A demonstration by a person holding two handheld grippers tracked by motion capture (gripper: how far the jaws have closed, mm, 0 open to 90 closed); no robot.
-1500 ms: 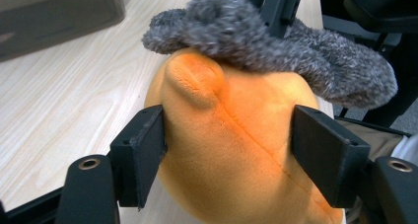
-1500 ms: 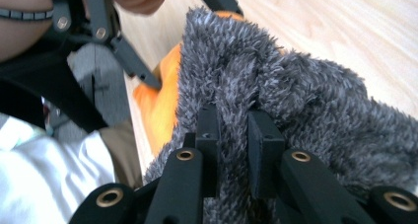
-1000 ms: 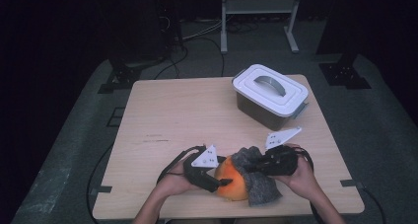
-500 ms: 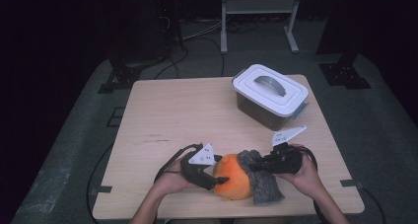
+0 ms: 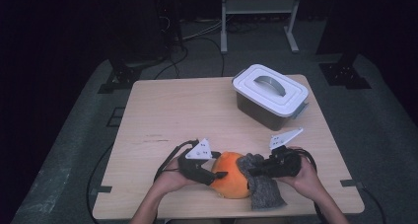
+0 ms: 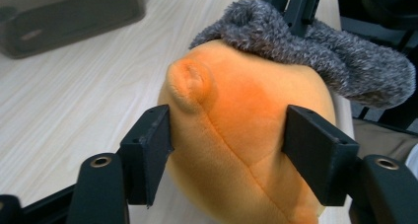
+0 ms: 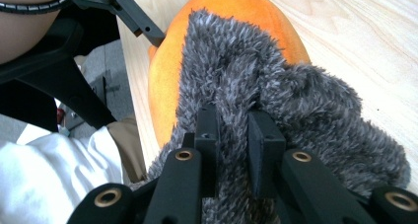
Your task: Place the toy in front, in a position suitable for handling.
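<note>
Since earlier frame: your right gripper (image 5: 254,171) sank slightly toward near desk edge; left gripper (image 5: 222,174) kept place, its fingers just closing tighter on round orange plush ball (image 5: 230,180). Left fingers (image 6: 148,145) now press ball at both sides. Right fingers (image 7: 209,130) clenched on fluffy grey knitted sock (image 5: 263,187), draped over ball, near front edge of light wooden desk (image 5: 177,110). Advice: hold ball steady, pull sock slowly, keep grip on the cuff.
</note>
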